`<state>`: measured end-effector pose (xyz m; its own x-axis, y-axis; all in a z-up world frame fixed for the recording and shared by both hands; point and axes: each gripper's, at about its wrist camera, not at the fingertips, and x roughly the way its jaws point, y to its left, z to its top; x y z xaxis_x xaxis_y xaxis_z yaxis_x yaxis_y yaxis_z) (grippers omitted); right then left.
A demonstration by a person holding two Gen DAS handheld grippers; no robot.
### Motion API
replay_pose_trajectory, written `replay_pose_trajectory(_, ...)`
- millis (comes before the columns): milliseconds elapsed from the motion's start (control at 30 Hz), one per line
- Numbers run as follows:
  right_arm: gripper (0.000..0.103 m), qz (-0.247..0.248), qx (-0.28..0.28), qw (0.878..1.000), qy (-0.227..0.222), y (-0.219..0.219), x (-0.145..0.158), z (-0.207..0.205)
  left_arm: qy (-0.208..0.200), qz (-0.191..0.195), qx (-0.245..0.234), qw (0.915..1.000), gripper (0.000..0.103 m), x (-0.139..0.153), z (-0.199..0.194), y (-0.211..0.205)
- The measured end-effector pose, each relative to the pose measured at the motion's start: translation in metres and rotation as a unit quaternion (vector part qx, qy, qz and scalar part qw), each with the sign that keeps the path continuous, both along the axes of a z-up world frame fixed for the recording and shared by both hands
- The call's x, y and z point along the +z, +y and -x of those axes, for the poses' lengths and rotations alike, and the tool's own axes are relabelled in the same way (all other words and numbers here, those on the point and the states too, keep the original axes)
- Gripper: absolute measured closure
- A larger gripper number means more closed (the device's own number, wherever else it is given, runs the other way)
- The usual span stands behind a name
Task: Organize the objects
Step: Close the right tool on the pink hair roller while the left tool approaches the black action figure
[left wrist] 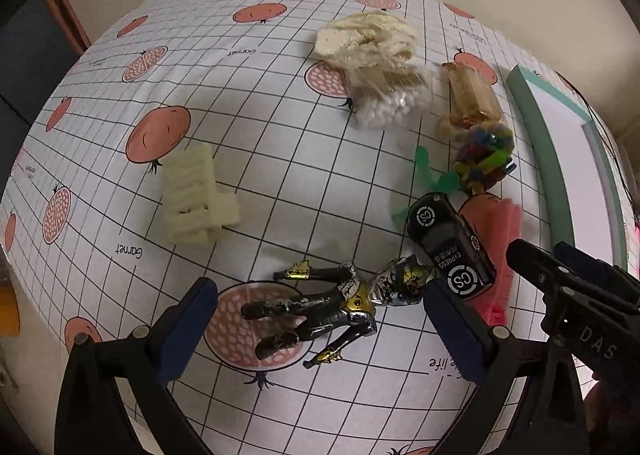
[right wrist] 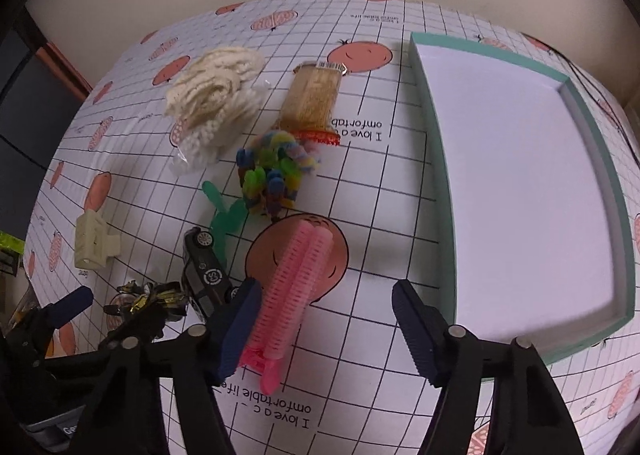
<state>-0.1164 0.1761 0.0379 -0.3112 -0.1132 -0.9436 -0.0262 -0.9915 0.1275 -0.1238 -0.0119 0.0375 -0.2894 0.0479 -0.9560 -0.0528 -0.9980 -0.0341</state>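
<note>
Clutter covers the desk (left wrist: pixel 280 135) in your left wrist view. Your left hand-held gripper (left wrist: pixel 320 331) is spread wide around a black-and-gold action figure (left wrist: pixel 332 307) lying flat between its fingers, with no contact visible. A black toy car (left wrist: pixel 448 247) lies just right of the figure's head, a cream hair claw (left wrist: pixel 196 195) sits well to the left, and a bag of cotton swabs (left wrist: pixel 384 103) lies farther off. Your right hand-held gripper (left wrist: pixel 520 251) enters at the right edge.

From your right wrist view, the right hand-held gripper (right wrist: pixel 324 335) is also wide apart, its left finger touching a pink hair roller (right wrist: pixel 292 295) that lies between the fingers. A teal-rimmed tray (right wrist: pixel 436 159) sits to the right, a bundle of colourful pieces (right wrist: pixel 276 175) lies farther off, and cream yarn (right wrist: pixel 216 87) lies at far left.
</note>
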Motion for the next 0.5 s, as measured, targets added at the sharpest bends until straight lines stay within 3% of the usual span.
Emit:
replay_pose_trajectory(367,0.036,0.052,-0.018,0.998,-0.010,0.0037,-0.0020,0.0029,-0.011,0.008,-0.006,0.9999,0.002,-0.0039,0.0000,0.0055)
replay_pose_trajectory(500,0.037,0.040,-0.009,0.999,-0.015,-0.0042,-0.0050,0.0046,-0.010,0.007,-0.014,0.9998,0.008,-0.0041,0.0016,0.0078)
